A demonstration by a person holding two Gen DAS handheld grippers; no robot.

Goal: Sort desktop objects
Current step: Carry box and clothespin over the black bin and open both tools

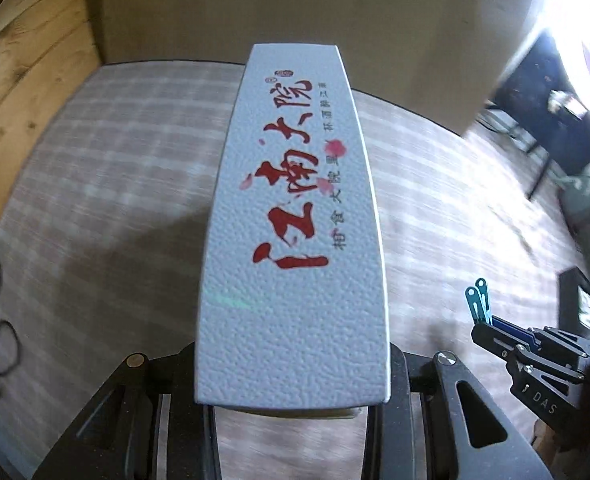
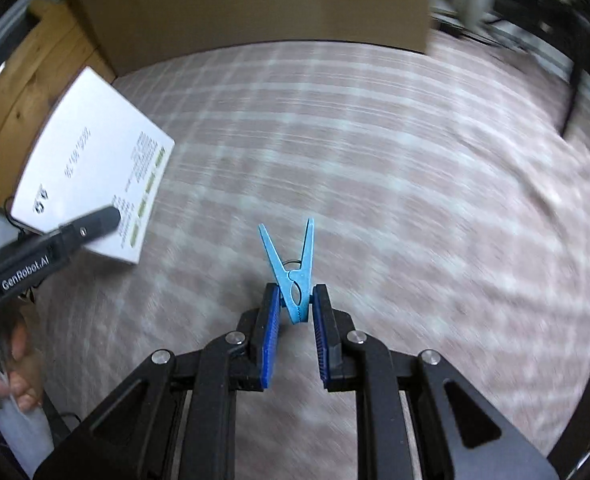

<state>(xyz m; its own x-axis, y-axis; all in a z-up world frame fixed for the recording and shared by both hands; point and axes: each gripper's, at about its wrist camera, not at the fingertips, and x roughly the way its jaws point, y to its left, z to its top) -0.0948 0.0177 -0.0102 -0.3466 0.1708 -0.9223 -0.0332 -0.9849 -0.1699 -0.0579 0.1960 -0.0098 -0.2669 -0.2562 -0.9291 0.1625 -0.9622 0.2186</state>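
1. Plaid pink-and-white cloth covers the tabletop (image 2: 375,152), blurred beneath both claws.
2. A long white textured cardboard box with red calligraphy (image 1: 295,216) is clamped in the left claw (image 1: 291,408), raised above the tabletop.
3. A small blue plastic clothespin (image 2: 295,276) is pinched between the right claw (image 2: 295,320) pads, prongs pointing away.

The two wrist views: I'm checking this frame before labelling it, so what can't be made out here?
- Left wrist view: the white box hides the left gripper's fingers.
- Right wrist view: small print on the box is unreadable, and a dark finger covers its corner.
- Both views: the checked tablecloth is motion-blurred.
- Where the blue clothespin and box go: no bin visible.
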